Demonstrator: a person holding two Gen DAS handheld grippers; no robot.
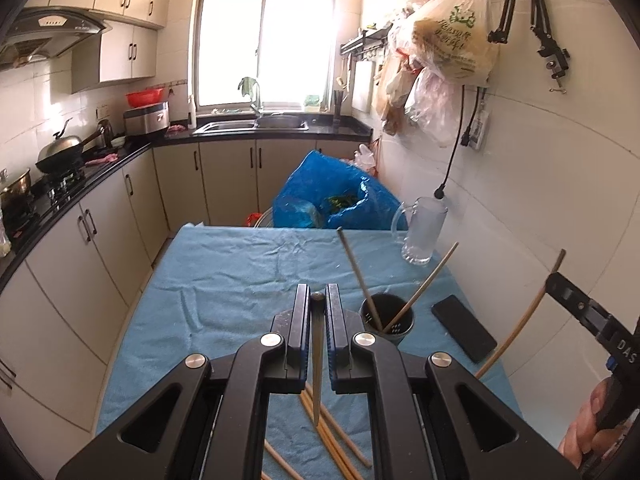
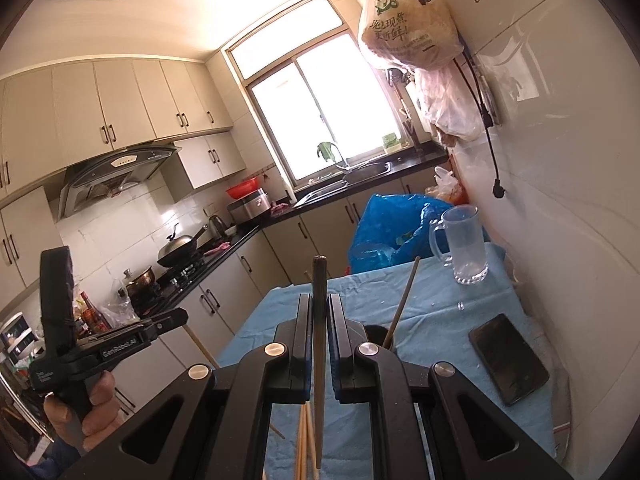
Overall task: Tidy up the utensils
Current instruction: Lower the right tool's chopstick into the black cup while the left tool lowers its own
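Observation:
My left gripper [image 1: 318, 289] is shut on a dark-tipped wooden chopstick [image 1: 317, 360] that stands upright between its pads, above the blue cloth [image 1: 224, 272]. My right gripper [image 2: 319, 298] is likewise shut on a chopstick [image 2: 319, 280], whose tip rises past the fingers. In the left wrist view the right gripper [image 1: 560, 284] shows at the right edge with its long chopstick [image 1: 520, 324]. A dark round holder [image 1: 387, 320] with two chopsticks in it stands just right of my left fingers. Several loose chopsticks [image 1: 332, 432] lie on the cloth below.
A black phone [image 1: 464, 328] lies flat right of the holder. Near the wall at the back right stands a clear glass mug [image 1: 424, 232]. A blue plastic bag [image 1: 332, 196] sits beyond the table's far edge. Kitchen counters run along the left.

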